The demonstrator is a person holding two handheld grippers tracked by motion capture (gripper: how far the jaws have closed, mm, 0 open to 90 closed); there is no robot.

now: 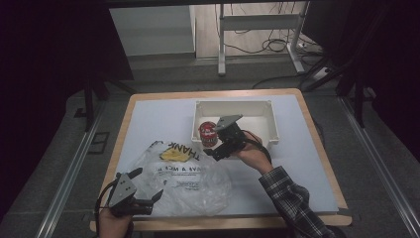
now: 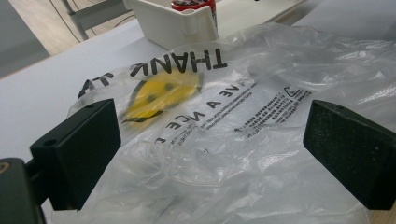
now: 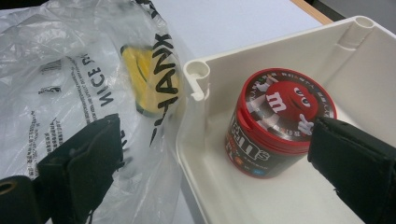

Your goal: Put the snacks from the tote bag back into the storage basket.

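Observation:
A clear plastic bag [image 1: 183, 181] printed "THANK" with a yellow smiley lies crumpled on the white table top, just left of and in front of a white bin [image 1: 257, 106]. A red candy can [image 1: 208, 134] stands upright in the bin's front left corner. My left gripper [image 1: 147, 183] is open at the bag's near left edge; in the left gripper view its jaws flank the bag [image 2: 233, 154] without touching it. My right gripper [image 1: 216, 148] is open over the bin's front left corner. One jaw hangs above the bag [image 3: 56, 84], the other beside the can [image 3: 275, 121].
The white table top [image 1: 302, 163] has a wooden border, and the bin sits at its far middle. Beyond the table are a metal desk frame [image 1: 257, 22] and loose cables on the floor. A plaid sleeve [image 1: 292, 198] comes in from the bottom right.

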